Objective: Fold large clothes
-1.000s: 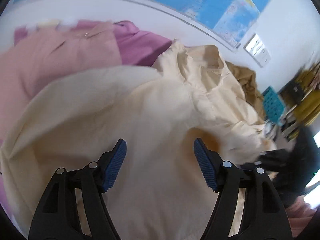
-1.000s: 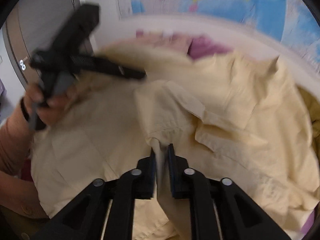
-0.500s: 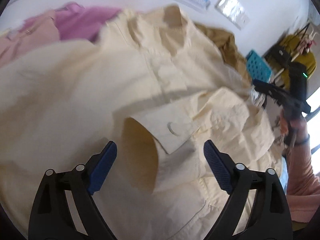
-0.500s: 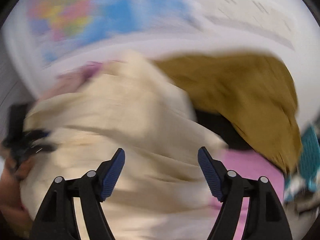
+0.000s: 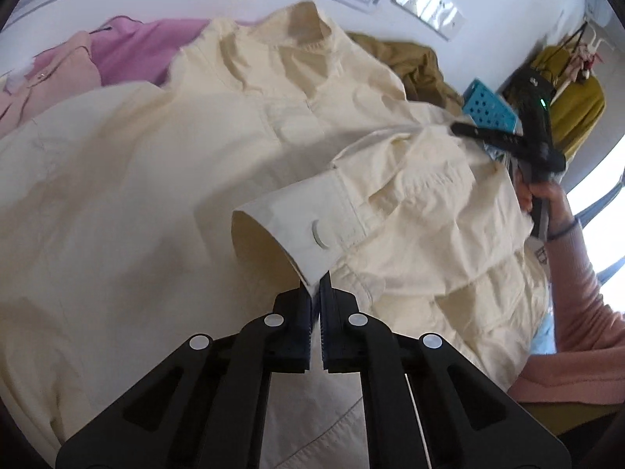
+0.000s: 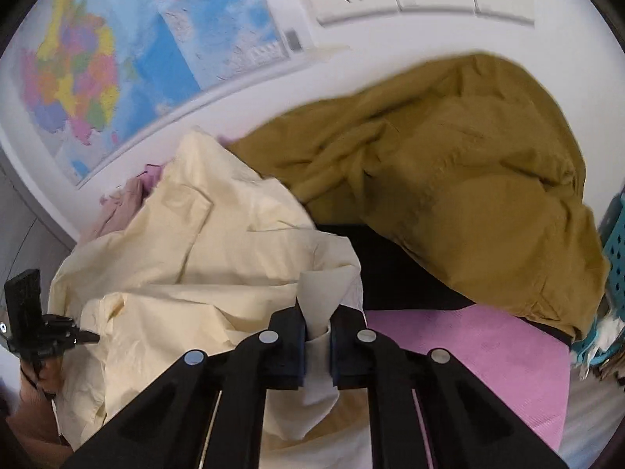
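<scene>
A large cream shirt (image 5: 156, 179) lies spread and rumpled, collar at the far side. My left gripper (image 5: 316, 293) is shut on the edge of its buttoned sleeve cuff (image 5: 297, 226) and holds the cuff raised. In the right wrist view the same cream shirt (image 6: 203, 258) is bunched up, and my right gripper (image 6: 316, 324) is shut on a pinched fold of it. The right gripper also shows in the left wrist view (image 5: 519, 140) at the shirt's far right edge. The left gripper shows in the right wrist view (image 6: 31, 328) at the far left.
A mustard-brown garment (image 6: 449, 183) is heaped to the right of the shirt. Pink and purple garments (image 5: 129, 47) lie at the far left. A pink mat (image 6: 488, 351) and a dark patch sit under the pile. A blue perforated basket (image 5: 488, 109) stands at the right. A wall map (image 6: 129, 51) hangs behind.
Both grippers were open half a second ago. The left has closed on the sleeve cuff, and the right has closed on a fold of the shirt.
</scene>
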